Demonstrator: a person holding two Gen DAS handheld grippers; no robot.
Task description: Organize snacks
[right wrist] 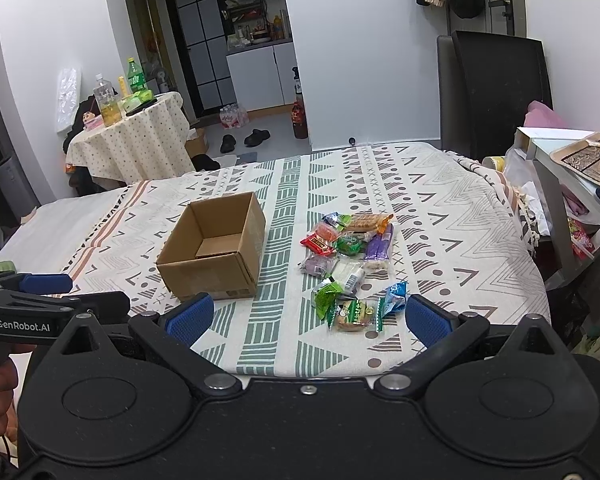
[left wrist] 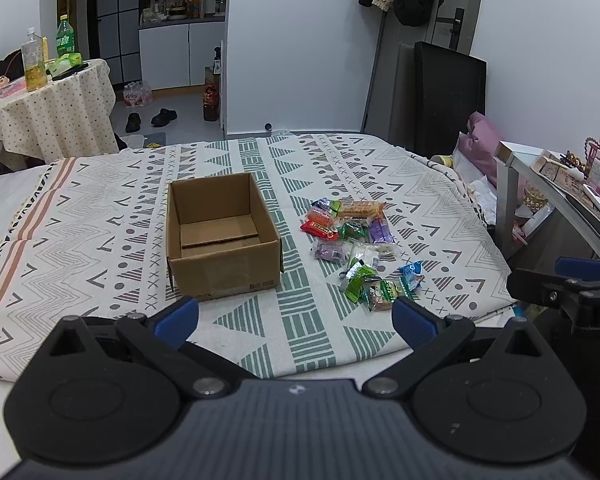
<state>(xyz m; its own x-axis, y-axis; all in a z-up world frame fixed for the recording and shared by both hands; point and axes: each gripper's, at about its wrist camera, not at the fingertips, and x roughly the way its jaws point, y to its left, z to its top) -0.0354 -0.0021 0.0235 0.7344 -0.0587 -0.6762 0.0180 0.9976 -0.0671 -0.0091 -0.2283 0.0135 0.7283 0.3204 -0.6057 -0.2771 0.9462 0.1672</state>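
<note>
An open cardboard box (left wrist: pixel 220 248) (right wrist: pixel 216 248) stands empty on the patterned bed cover (left wrist: pixel 100 248). To its right lies a loose pile of wrapped snacks (left wrist: pixel 356 244) (right wrist: pixel 352 256): red, green, purple, orange and blue packets. My left gripper (left wrist: pixel 296 320) hovers open near the front edge of the cover, with nothing between its blue pads. My right gripper (right wrist: pixel 308 316) is open too, low in front of the nearest green and blue packets (right wrist: pixel 356 312). Each gripper shows at the side of the other's view.
A grey side table (left wrist: pixel 548 184) (right wrist: pixel 560 168) with clutter stands right of the bed. A round table (left wrist: pixel 48 108) with bottles is at the back left. Shoes (left wrist: pixel 152 118) lie on the floor beyond the bed. A dark chair (right wrist: pixel 496 92) stands at the far right.
</note>
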